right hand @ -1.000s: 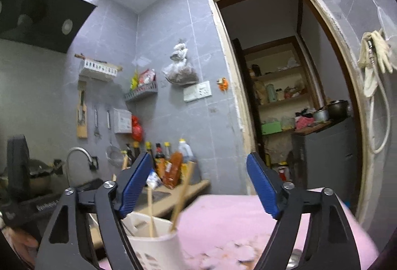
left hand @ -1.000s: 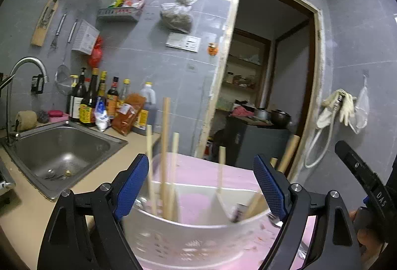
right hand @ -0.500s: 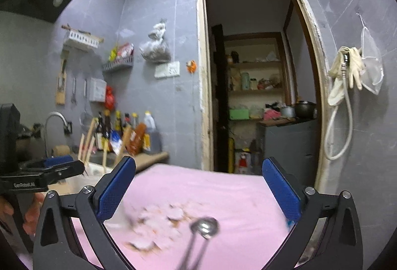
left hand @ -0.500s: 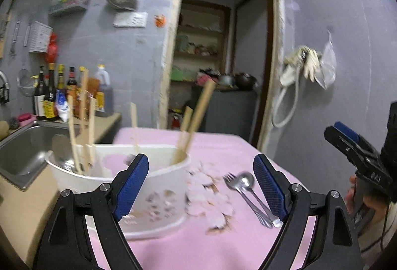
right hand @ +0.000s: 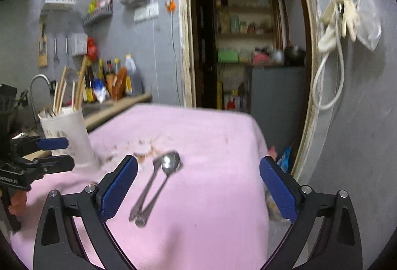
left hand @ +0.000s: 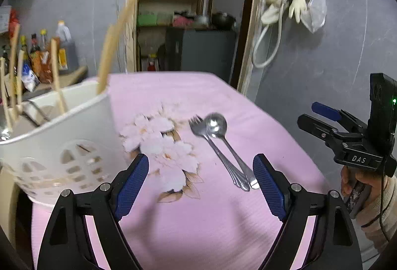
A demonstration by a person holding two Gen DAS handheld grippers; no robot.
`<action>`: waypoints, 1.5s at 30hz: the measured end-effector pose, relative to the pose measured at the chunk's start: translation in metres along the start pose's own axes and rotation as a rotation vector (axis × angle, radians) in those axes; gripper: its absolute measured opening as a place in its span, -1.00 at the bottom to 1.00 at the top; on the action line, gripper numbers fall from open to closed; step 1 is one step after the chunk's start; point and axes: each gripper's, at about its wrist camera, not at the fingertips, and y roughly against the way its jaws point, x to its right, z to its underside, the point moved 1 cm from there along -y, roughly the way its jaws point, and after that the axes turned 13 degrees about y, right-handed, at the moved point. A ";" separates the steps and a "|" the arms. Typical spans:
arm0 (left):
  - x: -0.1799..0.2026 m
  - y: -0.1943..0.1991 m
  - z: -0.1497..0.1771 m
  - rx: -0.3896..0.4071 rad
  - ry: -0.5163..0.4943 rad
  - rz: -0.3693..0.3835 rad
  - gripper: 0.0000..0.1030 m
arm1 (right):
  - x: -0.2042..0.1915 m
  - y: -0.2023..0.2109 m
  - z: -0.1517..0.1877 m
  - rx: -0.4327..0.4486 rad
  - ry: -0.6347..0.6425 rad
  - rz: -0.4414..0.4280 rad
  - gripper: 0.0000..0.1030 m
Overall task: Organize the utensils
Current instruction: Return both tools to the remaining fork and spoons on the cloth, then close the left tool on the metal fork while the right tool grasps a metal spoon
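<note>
blue-padded jaws of the left gripper (left hand: 200, 186) stand wide apart over the pink cloth (left hand: 198, 232), with nothing between them. the right gripper (right hand: 198, 186) is spread wide as well and empty; its jaws have just been closing a little from their widest, and no utensil sits between the pads.

just ahead of both tongs lie the spoon (left hand: 227, 144) and the fork (left hand: 215, 150), flat on the cloth and touching, their handle ends crossed and nearest the grippers, their heads pointing away toward the doorway. in the left wrist view the pair lies ahead and to the right of centre, handle tips close beside the right-hand pad, long axis running away and slightly leftward. in the right wrist view the spoon (right hand: 158, 184) and fork (right hand: 145, 191) lie ahead and left of centre, handle ends near the left-hand pad, heads further off and to the right.

so the utensils sit between the two hands. both look close; i judge the left gripper a touch nearer, though the fisheye views make that uncertain. either tong would need to straddle a handle across its long axis, and the overlap means one piece may drag the other.

further off to the left stands the white holder (left hand: 59, 143), upright on the cloth's left part, wooden chopsticks (left hand: 55, 76) already standing in it. that looks like the destination, well apart from the spoon and fork.
</note>
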 end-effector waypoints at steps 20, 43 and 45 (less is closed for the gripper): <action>-0.008 -0.101 -0.012 -0.305 0.137 0.053 -0.43 | 0.028 -0.086 0.014 -0.310 -0.066 -0.221 -0.37; -0.026 -0.124 -0.034 -0.351 0.269 0.091 -0.80 | 0.005 -0.160 -0.013 -0.396 -0.072 -0.418 -0.85; -0.026 -0.125 -0.035 -0.355 0.273 0.100 -0.87 | 0.006 -0.158 -0.013 -0.391 -0.082 -0.410 -0.91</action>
